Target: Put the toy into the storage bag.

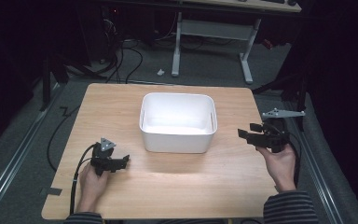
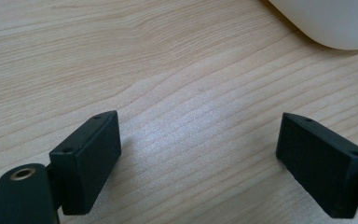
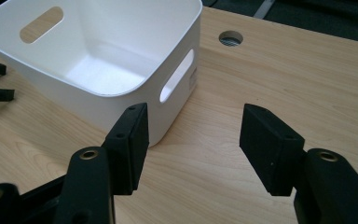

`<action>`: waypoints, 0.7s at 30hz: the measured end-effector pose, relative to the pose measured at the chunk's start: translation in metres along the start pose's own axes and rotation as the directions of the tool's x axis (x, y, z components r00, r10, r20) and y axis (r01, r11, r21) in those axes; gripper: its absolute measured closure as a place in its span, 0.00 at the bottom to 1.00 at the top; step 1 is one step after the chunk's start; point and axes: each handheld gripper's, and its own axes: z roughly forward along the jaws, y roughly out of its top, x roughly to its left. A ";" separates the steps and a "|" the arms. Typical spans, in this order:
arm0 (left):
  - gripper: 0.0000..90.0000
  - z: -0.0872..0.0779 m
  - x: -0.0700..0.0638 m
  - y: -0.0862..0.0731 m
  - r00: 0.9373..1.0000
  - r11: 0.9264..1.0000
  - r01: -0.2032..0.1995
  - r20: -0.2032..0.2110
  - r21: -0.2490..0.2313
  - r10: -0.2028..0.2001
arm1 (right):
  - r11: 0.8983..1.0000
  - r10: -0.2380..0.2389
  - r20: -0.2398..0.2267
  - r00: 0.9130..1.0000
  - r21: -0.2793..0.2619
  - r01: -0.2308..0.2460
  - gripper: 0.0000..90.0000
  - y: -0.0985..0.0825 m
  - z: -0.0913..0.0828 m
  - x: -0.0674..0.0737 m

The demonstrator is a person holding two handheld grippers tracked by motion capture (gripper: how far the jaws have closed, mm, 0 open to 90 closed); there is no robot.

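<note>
While the white bin (image 1: 178, 122) sits mid-table (image 1: 121, 100) with nothing visible inside, its near inner wall is hidden in the high view. Left gripper (image 1: 121, 162) rests low at the near left, jaws wide, holding nothing. Right gripper (image 1: 244, 134) hovers at the right edge, jaws also wide; its far side is dim.
</note>
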 end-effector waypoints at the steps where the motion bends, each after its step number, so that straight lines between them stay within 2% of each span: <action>1: 0.16 0.000 0.000 0.000 1.000 1.000 0.000 0.000 0.000 0.000 | 1.000 -0.002 0.000 1.000 -0.001 0.002 0.47 0.000 -0.001 0.001; 5: 0.16 0.000 0.000 0.000 1.000 1.000 0.000 0.000 0.000 0.000 | 1.000 -0.012 0.008 1.000 -0.003 0.012 0.46 -0.003 -0.006 0.004; 21: 0.16 0.000 0.000 0.000 1.000 1.000 0.000 -0.001 0.000 0.000 | 1.000 0.012 -0.026 1.000 0.002 -0.012 0.46 -0.030 -0.008 0.005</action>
